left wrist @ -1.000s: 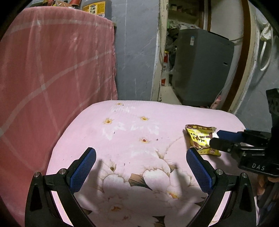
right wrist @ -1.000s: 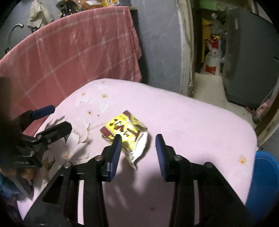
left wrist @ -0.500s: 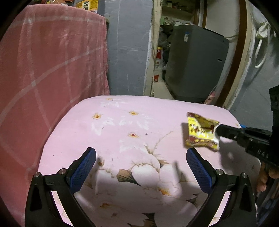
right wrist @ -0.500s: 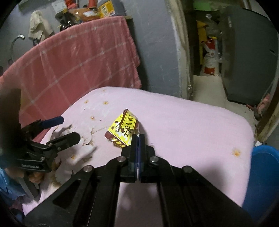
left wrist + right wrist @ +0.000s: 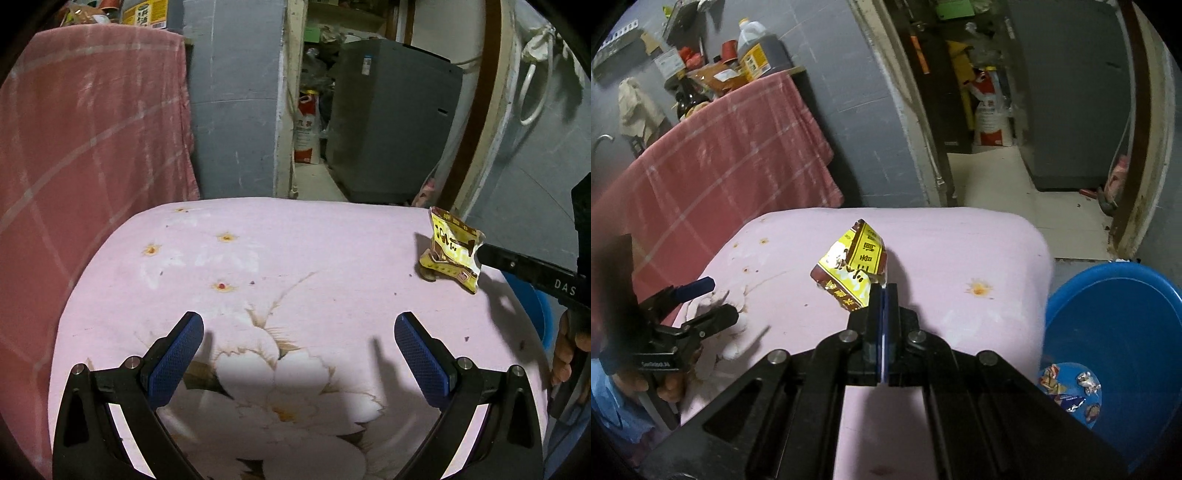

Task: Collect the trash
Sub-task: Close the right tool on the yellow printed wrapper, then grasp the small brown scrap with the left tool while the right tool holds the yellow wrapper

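Yellow foil of a crumpled snack wrapper [image 5: 851,271] is pinched by one edge in the fully closed jaws of the right gripper [image 5: 883,295], so it hangs clear above the pink flowered cushion [image 5: 960,251]. A blue basin [image 5: 1123,332], already holding other wrappers, stands just beside the cushion, evidently as the bin. The left gripper [image 5: 295,354] is held wide open and empty over the cushion.

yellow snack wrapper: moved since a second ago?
Yes. The yellow snack wrapper, pinched in the right gripper, has lifted off the pink floral cushion and travelled toward its right edge, nearer the blue basin.
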`<action>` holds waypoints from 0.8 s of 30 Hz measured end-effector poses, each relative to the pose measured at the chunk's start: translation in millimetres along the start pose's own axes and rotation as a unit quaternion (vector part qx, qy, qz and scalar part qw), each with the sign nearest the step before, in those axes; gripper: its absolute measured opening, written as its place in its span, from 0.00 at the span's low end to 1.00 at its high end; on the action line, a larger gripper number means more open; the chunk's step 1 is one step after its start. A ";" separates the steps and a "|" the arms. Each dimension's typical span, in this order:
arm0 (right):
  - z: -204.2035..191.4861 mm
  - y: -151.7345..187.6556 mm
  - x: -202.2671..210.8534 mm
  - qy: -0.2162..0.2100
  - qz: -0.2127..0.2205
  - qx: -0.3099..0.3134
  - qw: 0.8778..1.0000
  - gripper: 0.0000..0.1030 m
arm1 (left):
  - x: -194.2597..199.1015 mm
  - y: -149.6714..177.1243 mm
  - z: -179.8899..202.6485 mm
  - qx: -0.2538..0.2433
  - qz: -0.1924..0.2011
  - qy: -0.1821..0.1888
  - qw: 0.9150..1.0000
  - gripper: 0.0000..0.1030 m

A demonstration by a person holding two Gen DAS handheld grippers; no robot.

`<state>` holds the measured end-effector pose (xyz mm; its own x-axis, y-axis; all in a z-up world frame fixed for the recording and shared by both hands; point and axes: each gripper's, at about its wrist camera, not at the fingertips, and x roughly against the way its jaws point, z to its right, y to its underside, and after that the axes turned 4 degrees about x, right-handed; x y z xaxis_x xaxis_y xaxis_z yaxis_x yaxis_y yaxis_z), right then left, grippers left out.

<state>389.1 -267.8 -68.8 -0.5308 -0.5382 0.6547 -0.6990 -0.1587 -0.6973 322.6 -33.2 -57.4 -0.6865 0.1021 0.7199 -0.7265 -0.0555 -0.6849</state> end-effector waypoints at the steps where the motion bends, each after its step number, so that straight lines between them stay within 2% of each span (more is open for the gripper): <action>1: -0.1 0.4 0.0 0.000 -0.001 0.001 1.000 0.01 | -1.0 0.4 0.7 0.000 -0.001 0.000 1.000 0.98; 10: 5.1 0.8 3.4 0.024 0.006 -0.009 1.000 0.01 | -14.6 -9.1 3.9 0.016 -0.018 0.017 1.000 0.98; 16: 20.7 1.3 10.8 0.052 0.012 -0.030 0.998 0.01 | -29.4 -22.0 25.3 -0.016 -0.030 0.033 0.999 0.98; 21: 31.4 2.5 13.2 0.058 0.004 -0.040 0.997 0.01 | -42.0 -32.3 43.1 -0.043 -0.035 0.042 0.998 0.98; 24: 36.5 4.0 14.7 0.062 0.005 -0.045 0.997 0.03 | -51.2 -38.5 51.2 -0.048 -0.041 0.051 0.997 0.93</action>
<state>396.0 -306.6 -72.6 -0.5892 -0.4312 0.6833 -0.7310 -0.0758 -0.6782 384.2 -87.1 -62.1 -0.6149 0.2040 0.7618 -0.7701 0.0529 -0.6357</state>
